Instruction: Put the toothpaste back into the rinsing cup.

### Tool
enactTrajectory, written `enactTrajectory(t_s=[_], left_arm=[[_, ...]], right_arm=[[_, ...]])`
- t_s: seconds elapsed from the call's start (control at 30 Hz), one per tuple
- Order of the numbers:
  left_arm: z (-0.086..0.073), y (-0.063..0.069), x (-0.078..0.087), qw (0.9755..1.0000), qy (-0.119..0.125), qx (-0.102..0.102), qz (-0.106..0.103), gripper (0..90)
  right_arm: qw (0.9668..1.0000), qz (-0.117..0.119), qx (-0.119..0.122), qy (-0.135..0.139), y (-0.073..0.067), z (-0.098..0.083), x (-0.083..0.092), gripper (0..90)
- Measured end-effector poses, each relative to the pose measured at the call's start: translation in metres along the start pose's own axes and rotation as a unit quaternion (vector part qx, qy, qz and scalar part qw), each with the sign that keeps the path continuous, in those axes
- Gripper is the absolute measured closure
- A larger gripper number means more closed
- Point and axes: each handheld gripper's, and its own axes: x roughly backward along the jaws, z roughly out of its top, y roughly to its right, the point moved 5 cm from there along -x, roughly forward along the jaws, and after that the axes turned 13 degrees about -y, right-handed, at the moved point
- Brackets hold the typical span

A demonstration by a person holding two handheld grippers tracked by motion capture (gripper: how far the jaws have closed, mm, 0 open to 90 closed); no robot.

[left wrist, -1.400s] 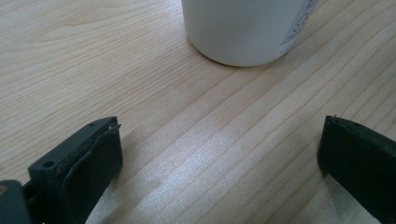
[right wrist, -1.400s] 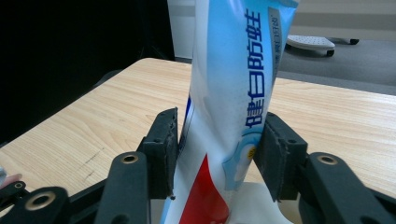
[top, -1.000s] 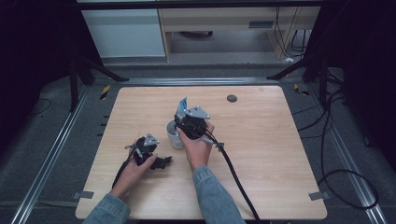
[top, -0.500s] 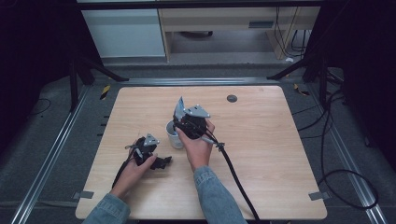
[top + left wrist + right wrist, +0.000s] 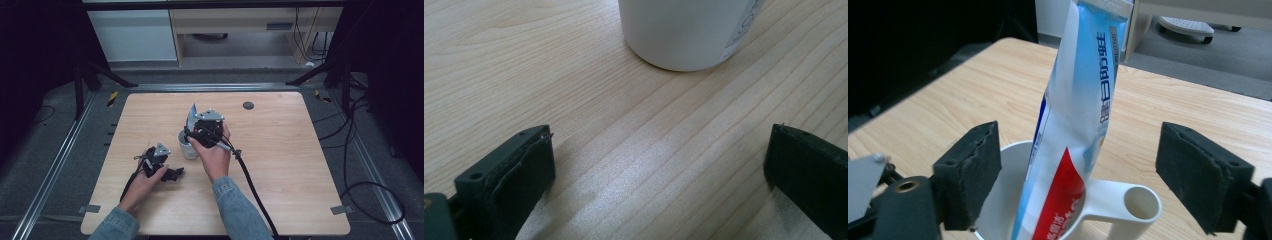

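Releasing looks like the step in hand: the right tool [image 5: 1075, 170] has just been opening its jaws, and the toothpaste tube [image 5: 1075, 115] stands between them with clear gaps to both pads, so nothing is gripped. Tube sits nose-down in the white cup [image 5: 998, 210], upper end leaning toward the far rim, tall and top-heavy. The cup stands on the bench [image 5: 280, 150] roughly mid-left, just ahead of the person's right hand [image 5: 212, 155]; its side holder [image 5: 1140, 202] points toward the right pad. Left tool [image 5: 651, 170] rests low on the bench with jaws wide apart and empty, cup base [image 5: 684, 35] just ahead of it, not touching. To finish well, I'd judge: keep the right jaws spread and back out straight up or straight rearward along the tool's own axis, no sideways sweep, since either pad could clip the tube and tip it out or drag the cup. Watch the right pad near the holder. The tube's lean probably settles against the rim on its own; if it starts to fall, the left tool is close enough to steady the cup wall. In the high view the tube [image 5: 192, 116] pokes up beside the right tool [image 5: 200, 131], so clear that height before moving away.
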Motion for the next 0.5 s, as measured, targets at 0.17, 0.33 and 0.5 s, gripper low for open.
enactTrajectory(t_s=[0.17,0.33,0.5], left_arm=[[0.0,0.0,0.0,1.0,0.0,0.001,0.0,0.0],[0.0,0.0,0.0,1.0,0.0,0.0,0.0,0.0],[0.0,0.0,0.0,1.0,-0.001,-0.001,-0.001,0.0]], right_arm=[[0.9995,-0.007,0.024,-0.017,0.002,0.003,0.006,13.1],[0.9988,-0.006,0.039,-0.03,0.007,0.004,0.01,9.9],[0.9981,0.001,0.042,-0.045,0.014,0.004,0.015,7.9]])
